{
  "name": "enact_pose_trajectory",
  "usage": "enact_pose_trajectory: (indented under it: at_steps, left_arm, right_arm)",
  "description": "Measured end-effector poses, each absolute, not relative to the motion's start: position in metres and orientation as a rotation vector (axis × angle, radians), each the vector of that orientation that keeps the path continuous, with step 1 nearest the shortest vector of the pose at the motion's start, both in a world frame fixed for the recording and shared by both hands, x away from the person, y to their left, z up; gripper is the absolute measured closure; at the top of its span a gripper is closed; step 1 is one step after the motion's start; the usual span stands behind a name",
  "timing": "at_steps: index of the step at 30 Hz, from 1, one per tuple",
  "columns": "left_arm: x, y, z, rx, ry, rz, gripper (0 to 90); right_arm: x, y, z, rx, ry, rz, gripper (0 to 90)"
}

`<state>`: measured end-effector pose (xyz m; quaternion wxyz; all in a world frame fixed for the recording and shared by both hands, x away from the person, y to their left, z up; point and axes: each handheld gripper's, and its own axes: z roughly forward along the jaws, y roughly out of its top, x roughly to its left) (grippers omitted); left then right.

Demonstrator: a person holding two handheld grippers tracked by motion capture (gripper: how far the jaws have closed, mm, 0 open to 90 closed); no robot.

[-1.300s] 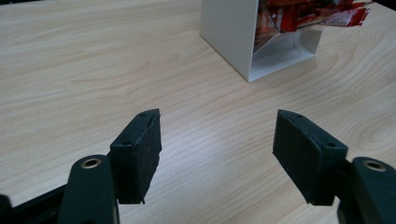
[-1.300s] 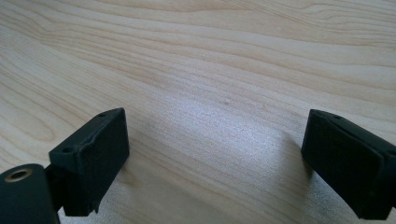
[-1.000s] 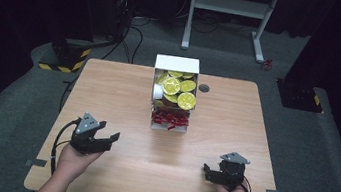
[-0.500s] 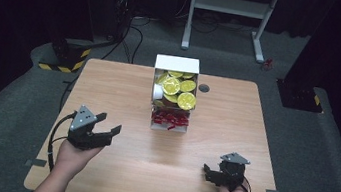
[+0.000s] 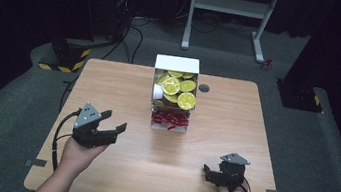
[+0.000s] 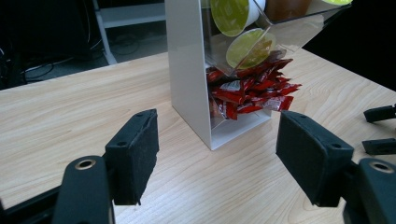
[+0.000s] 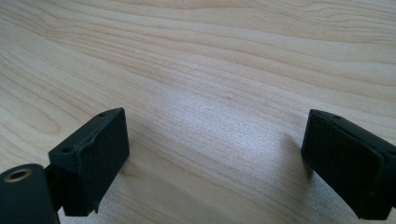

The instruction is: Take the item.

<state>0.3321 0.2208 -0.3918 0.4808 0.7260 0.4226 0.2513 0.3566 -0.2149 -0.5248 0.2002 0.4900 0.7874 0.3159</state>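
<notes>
The left gripper point(image 5: 112, 129) hangs above the near-left table point(image 5: 110, 82), jaws apart and empty, aimed at the white dispenser point(image 5: 178, 65) standing mid-table toward the far edge, its red sachets point(image 6: 252, 91) heaped in the bottom tray. The right gripper point(image 5: 212, 174) sits near-right, low over the wood, jaws spread and empty. A hurried reach could nudge the tall box over, or pinch several slippery sachets at once.

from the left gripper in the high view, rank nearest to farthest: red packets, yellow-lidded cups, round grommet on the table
From the left gripper:
1. Red packets, bottom of the dispenser, centre.
2. Yellow-lidded cups, upper part, just behind.
3. Grommet, right of the dispenser, far side.
</notes>
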Motion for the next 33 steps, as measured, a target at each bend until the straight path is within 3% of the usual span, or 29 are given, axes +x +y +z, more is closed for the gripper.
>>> enact_pose_trajectory:
  at_steps: [28, 33]
  left_arm:
    - [0.352, 0.197, -0.355, 1.797, 1.015, 0.636, 28.4]
    - [0.357, 0.193, -0.351, 1.790, 1.019, 0.617, 31.4]
  right_arm:
    - [0.355, -0.215, -0.525, 1.342, 2.221, 0.890, 7.5]
    - [0.354, -0.215, -0.525, 1.335, 2.226, 0.890, 7.6]
